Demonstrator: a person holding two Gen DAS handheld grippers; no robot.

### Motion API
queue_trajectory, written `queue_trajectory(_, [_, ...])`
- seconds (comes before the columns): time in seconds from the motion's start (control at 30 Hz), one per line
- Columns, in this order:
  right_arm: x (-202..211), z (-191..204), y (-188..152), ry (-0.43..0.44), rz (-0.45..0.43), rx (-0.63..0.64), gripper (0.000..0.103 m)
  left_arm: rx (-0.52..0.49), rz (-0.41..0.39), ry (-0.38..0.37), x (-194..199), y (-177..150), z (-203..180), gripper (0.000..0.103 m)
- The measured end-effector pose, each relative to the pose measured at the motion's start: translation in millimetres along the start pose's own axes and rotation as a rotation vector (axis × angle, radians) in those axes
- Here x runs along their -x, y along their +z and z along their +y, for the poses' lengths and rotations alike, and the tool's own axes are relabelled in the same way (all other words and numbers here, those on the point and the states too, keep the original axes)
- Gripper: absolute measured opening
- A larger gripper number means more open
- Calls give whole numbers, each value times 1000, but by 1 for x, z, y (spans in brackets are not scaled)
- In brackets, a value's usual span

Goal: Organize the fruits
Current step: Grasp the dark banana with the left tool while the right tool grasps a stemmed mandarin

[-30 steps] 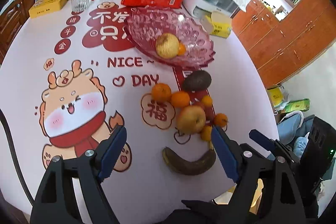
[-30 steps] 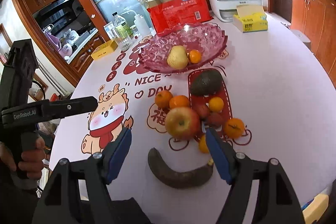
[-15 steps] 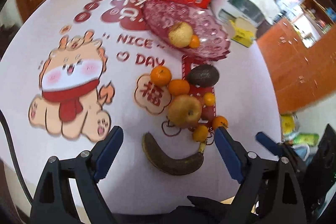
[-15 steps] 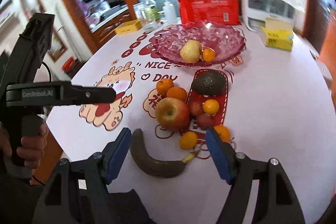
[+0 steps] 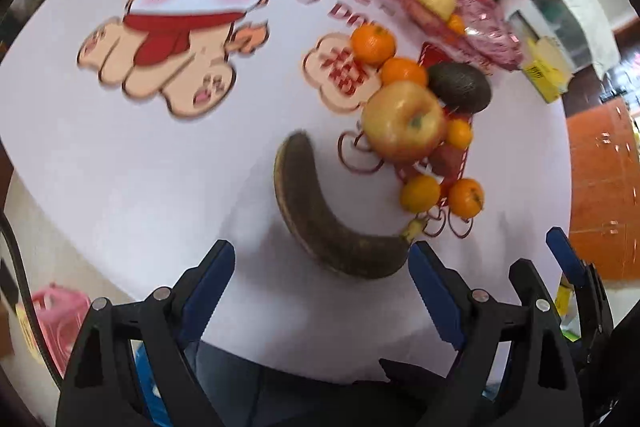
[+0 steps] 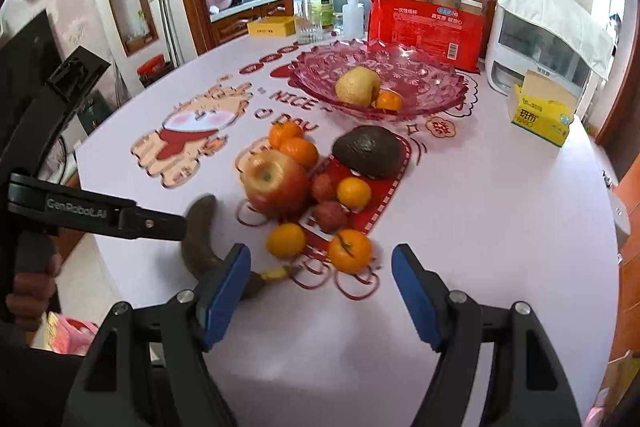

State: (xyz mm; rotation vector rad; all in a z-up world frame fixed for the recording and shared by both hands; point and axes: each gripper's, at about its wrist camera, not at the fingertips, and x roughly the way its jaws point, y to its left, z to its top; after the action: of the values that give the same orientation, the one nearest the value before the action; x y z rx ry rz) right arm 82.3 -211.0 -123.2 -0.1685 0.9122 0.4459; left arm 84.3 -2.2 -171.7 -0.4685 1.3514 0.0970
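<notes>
A brown overripe banana (image 5: 320, 211) lies near the table's front edge, also in the right wrist view (image 6: 198, 239). Behind it sit a red-yellow apple (image 5: 402, 121), a dark avocado (image 5: 460, 87), several small oranges (image 5: 372, 43) and small red fruits (image 6: 330, 217). A pink glass bowl (image 6: 424, 67) holds a yellow pear (image 6: 357, 85) and an orange. My left gripper (image 5: 322, 283) is open, just short of the banana. My right gripper (image 6: 320, 283) is open, near a front orange (image 6: 350, 251). The left gripper's arm (image 6: 96, 217) shows at the left of that view.
At the back stand a red pack of paper cups (image 6: 426, 25), a white appliance (image 6: 540, 43), a yellow tissue box (image 6: 540, 111), bottles (image 6: 322, 7) and a yellow box (image 6: 270, 25). The tablecloth (image 5: 140, 155) has a cartoon print. The table's front edge is close below both grippers.
Both grippers have moved forward and lower towards the fruit pile. The left wrist view has swung left and down over the banana. Both stay open.
</notes>
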Motion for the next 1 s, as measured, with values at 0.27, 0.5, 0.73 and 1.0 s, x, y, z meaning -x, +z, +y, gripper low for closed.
queue_trajectory(0.27, [-28,-12,-15,32,59,87,73,225,44,65,-29,-12,15,84])
queue_trajectory(0.5, [-53,-11,-18,76,70,211,73,359,39,64,-47,-16,25,77])
queue_trajectory(0.73, [-79,-24,-18,94,70,252,73,383,46,109,-56,-7,9,63])
queue_trajectory(1.0, [-94,-31,-22,162,63,246,73,311,102,256,-67,15,-20,53])
